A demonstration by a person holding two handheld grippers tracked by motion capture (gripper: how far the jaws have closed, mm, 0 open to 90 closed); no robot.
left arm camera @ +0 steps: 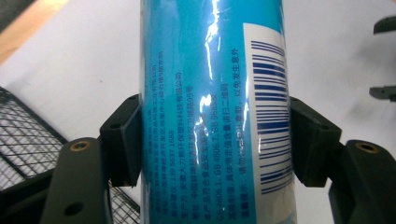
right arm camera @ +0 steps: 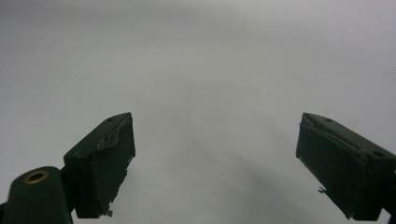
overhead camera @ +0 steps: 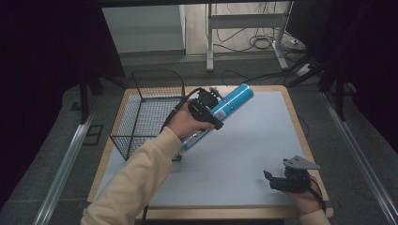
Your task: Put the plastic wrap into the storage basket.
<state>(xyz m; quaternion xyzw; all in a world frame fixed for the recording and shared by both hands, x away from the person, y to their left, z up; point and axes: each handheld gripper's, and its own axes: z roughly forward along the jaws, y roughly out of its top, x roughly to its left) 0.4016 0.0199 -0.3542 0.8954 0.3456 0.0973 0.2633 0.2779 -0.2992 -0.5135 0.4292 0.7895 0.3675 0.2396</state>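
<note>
Up close, your left gripper (left arm camera: 215,140) has both pads clamped on blue can (left arm camera: 210,93), one each side of its body; barcode and fine print readable in left gripper view. High view adds what that misses: can (overhead camera: 225,108) held off table (overhead camera: 244,154), tilted, far end up toward back edge, wire basket (overhead camera: 141,117) just beside your left hand (overhead camera: 185,124). Left sleeve reaches diagonally from bottom. Your right gripper (right arm camera: 215,163) spread wide, nothing between pads, over bare white surface; high view puts it (overhead camera: 274,180) low at near right corner.
</note>
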